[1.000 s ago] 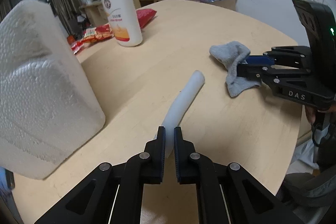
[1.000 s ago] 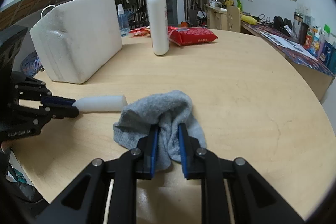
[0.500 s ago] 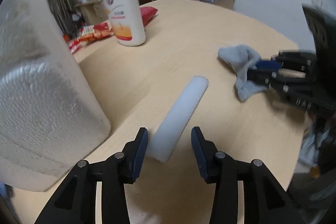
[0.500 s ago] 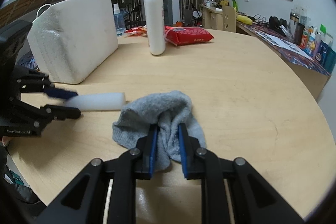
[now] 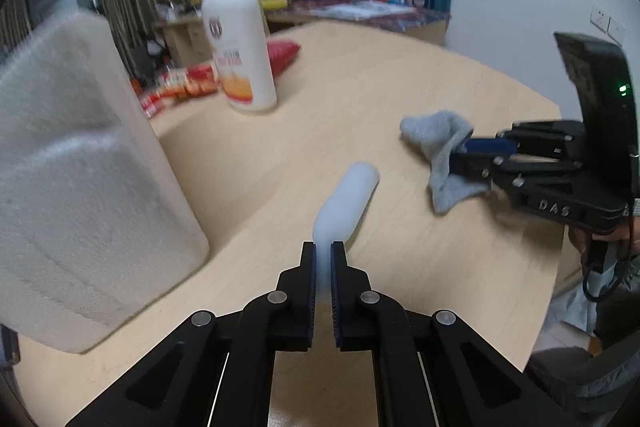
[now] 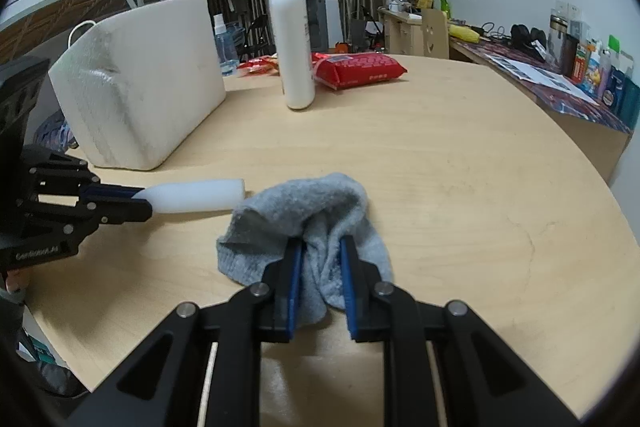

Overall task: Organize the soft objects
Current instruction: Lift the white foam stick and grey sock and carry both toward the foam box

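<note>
At the bottom centre, the left gripper (image 5: 323, 259) pinches the near end of a white foam cylinder (image 5: 348, 201) on the wooden table (image 5: 360, 83). At right, the right gripper (image 6: 320, 259) clamps a crumpled grey sock (image 6: 316, 211). Beyond: styrofoam block (image 6: 144, 83), then pump bottle (image 6: 292, 47), contents unseen.

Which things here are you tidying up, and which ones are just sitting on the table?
Being tidied:
- white foam tube, pinched in the left gripper
- grey sock, pinched in the right gripper

Just sitting there:
- big white foam block
- pump bottle with red top
- red wipes pack
- red snack packets
</note>
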{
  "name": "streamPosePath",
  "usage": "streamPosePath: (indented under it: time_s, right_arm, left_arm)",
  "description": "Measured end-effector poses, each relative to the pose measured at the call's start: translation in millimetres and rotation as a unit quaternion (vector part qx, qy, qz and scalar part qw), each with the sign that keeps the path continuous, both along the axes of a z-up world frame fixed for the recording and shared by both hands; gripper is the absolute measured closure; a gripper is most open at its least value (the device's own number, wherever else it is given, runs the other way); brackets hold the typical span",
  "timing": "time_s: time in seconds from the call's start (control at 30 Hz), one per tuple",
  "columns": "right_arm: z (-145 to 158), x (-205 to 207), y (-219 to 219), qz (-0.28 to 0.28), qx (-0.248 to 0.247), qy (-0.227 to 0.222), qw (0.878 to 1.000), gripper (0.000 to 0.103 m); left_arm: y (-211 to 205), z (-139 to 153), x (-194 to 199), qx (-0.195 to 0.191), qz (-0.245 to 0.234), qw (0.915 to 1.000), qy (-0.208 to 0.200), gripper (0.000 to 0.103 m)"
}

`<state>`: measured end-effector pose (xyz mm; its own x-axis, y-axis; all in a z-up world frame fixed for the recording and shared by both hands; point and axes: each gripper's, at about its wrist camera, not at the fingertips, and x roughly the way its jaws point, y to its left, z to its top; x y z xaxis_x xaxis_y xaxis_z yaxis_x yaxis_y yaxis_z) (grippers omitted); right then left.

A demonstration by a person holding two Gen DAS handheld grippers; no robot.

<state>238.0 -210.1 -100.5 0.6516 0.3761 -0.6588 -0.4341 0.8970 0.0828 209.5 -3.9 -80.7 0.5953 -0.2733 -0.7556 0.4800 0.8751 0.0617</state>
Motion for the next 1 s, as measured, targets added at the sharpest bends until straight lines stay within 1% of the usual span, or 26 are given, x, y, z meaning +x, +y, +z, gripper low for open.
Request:
streamPosePath:
  time_s: [0.1, 0.27, 0.4, 0.53, 0.63, 0.83, 1.0]
  right_arm:
    - [7, -3, -2, -0.004, 0.007, -0.006, 1.0, 0.081]
    - [29, -14, -8, -0.013, 0.022, -0.035, 0.999, 0.081]
    - [49, -26, -10, -0.017, 0.03, -0.061, 0.998, 0.081]
    - [69, -41, -10, -0.016, 0.04, -0.091, 0.995, 0.081]
    - [85, -54, -5, -0.007, 0.047, -0.114, 0.992, 0.081]
    - [112, -79, -1, 0.006, 0.062, -0.157, 0.986, 0.081]
    - [126, -99, 3, 0.017, 0.069, -0.185, 0.98, 0.081]
  left_arm:
    - [-3, 14, -9, -0.009, -0.002, 0.9997, -0.023, 0.096]
    - [-4, 39, -27, -0.028, 0.008, 0.9976, -0.063, 0.096]
    - [-3, 62, -45, -0.041, 0.017, 0.9938, -0.102, 0.096]
    - [2, 83, -63, -0.055, 0.038, 0.9895, -0.128, 0.096]
    - [5, 101, -85, -0.063, 0.047, 0.9836, -0.162, 0.096]
    - [15, 128, -121, -0.086, 0.064, 0.9717, -0.21, 0.096]
    - [22, 146, -148, -0.097, 0.075, 0.9624, -0.243, 0.096]
